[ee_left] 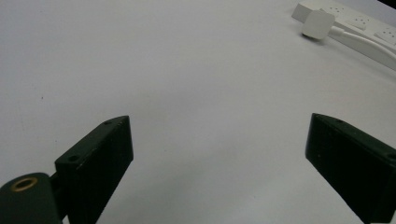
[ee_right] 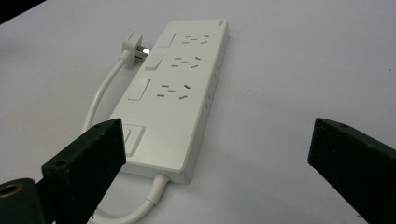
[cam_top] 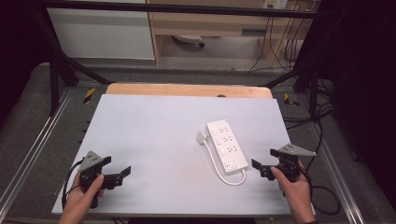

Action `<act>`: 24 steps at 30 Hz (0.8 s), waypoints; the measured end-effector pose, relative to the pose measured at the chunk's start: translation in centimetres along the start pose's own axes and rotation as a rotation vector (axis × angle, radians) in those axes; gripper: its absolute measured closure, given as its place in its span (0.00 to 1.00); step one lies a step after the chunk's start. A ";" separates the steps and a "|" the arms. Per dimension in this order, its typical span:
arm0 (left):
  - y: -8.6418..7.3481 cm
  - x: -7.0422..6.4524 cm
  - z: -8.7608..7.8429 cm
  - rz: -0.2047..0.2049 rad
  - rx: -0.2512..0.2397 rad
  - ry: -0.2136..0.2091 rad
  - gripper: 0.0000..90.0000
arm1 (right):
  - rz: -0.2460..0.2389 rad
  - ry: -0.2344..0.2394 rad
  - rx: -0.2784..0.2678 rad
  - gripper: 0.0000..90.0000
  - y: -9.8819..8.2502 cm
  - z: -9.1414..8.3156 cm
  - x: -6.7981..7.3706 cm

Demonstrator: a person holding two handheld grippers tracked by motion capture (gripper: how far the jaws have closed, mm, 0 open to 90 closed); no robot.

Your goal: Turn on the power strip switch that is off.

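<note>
A white power strip (cam_top: 227,145) lies flat on the white tabletop (cam_top: 154,130), right of centre. Its white cable (cam_top: 219,170) loops from the near end back along its left side to a plug (cam_top: 202,137) lying loose beside the far end. My right gripper (cam_top: 265,158) stands open just right of the strip's near end, empty. In the right gripper view the strip (ee_right: 177,88) and the plug (ee_right: 133,46) lie ahead of the open right gripper (ee_right: 217,126). My left gripper (cam_top: 116,166) is open and empty near the front left corner. In the left gripper view the strip (ee_left: 364,21) lies far off.
A wooden table edge (cam_top: 187,89) shows behind the white top. Black frame posts (cam_top: 55,79) stand at both back corners, and dark cables (cam_top: 322,126) trail over the floor at right. A light wooden cabinet (cam_top: 210,23) stands beyond the table.
</note>
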State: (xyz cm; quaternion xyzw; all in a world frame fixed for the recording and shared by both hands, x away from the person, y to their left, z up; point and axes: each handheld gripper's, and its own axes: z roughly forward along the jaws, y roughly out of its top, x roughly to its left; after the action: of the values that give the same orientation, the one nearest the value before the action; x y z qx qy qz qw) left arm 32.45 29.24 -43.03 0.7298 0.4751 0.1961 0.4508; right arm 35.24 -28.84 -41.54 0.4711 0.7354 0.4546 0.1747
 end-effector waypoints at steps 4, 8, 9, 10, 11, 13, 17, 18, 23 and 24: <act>-0.1 0.1 0.0 -0.002 0.007 0.007 0.09 | -0.004 0.004 -0.005 0.05 0.5 -0.1 0.2; -0.2 0.1 -0.2 -0.004 0.006 0.009 0.09 | -0.010 0.009 -0.010 0.05 0.9 -0.1 0.6; -0.2 0.1 -0.2 -0.003 0.007 0.011 0.09 | -0.013 0.011 -0.014 0.05 1.1 -0.1 0.7; -0.2 0.1 -0.2 -0.003 0.007 0.011 0.09 | -0.016 0.012 -0.015 0.05 1.3 -0.2 0.8; -0.2 0.1 -0.3 0.001 0.009 0.008 0.09 | -0.013 0.011 -0.019 0.04 1.5 -0.2 0.8; -0.2 0.0 -0.2 0.004 0.008 0.008 0.09 | -0.012 0.005 -0.027 0.04 1.8 -0.1 1.0; -0.2 0.0 -0.2 0.008 0.011 0.007 0.09 | -0.018 -0.006 -0.033 0.04 2.4 0.0 1.0; -0.2 0.0 -0.2 0.008 0.010 0.008 0.09 | -0.012 -0.007 -0.037 0.04 2.5 0.1 1.0; -0.2 -0.1 -0.2 0.007 0.009 0.006 0.09 | -0.010 -0.001 -0.037 0.05 2.8 0.2 0.9; -0.2 -0.1 -0.2 0.007 0.010 0.006 0.09 | -0.006 0.001 -0.038 0.05 2.8 0.2 0.9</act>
State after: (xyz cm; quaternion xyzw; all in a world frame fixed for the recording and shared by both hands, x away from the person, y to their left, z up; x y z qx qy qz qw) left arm 32.17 29.30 -43.13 0.7332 0.4746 0.1975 0.4452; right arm 36.46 -27.58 -39.18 0.4653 0.7282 0.4682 0.1844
